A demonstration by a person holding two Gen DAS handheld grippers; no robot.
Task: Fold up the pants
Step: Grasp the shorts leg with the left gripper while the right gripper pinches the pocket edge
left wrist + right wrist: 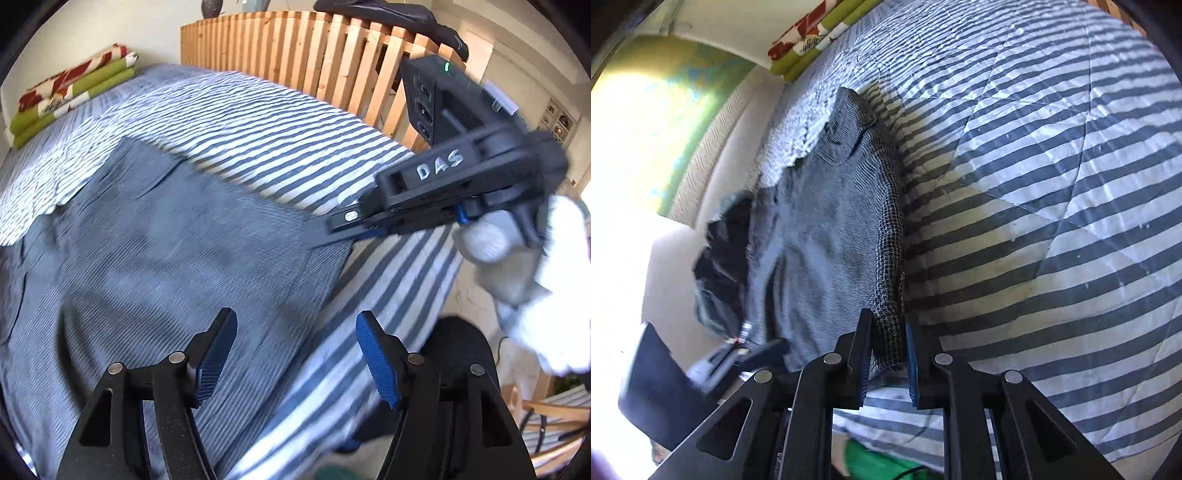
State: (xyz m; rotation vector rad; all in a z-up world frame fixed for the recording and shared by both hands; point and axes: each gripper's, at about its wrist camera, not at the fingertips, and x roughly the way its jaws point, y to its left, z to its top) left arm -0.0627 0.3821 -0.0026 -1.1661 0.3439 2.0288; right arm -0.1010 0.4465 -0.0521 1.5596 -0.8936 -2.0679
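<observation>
Grey pants point(166, 240) lie spread flat on a blue-and-white striped bedspread point(258, 122). My left gripper point(297, 347) hangs open just above the pants' near edge, with nothing between its blue pads. My right gripper point(334, 227), held by a white-gloved hand point(517, 258), reaches in from the right to the pants' edge. In the right wrist view the right gripper point(888, 350) is shut on a checked fold of the pants point(820, 229) at their near edge. The left gripper point(757, 352) shows blurred at lower left.
A folded green, red and white blanket point(74, 88) lies at the bed's far corner. A wooden slatted rail point(314, 62) with a dark garment point(388, 18) draped over it borders the far side. A dark rounded object point(458, 350) stands off the bed's right edge.
</observation>
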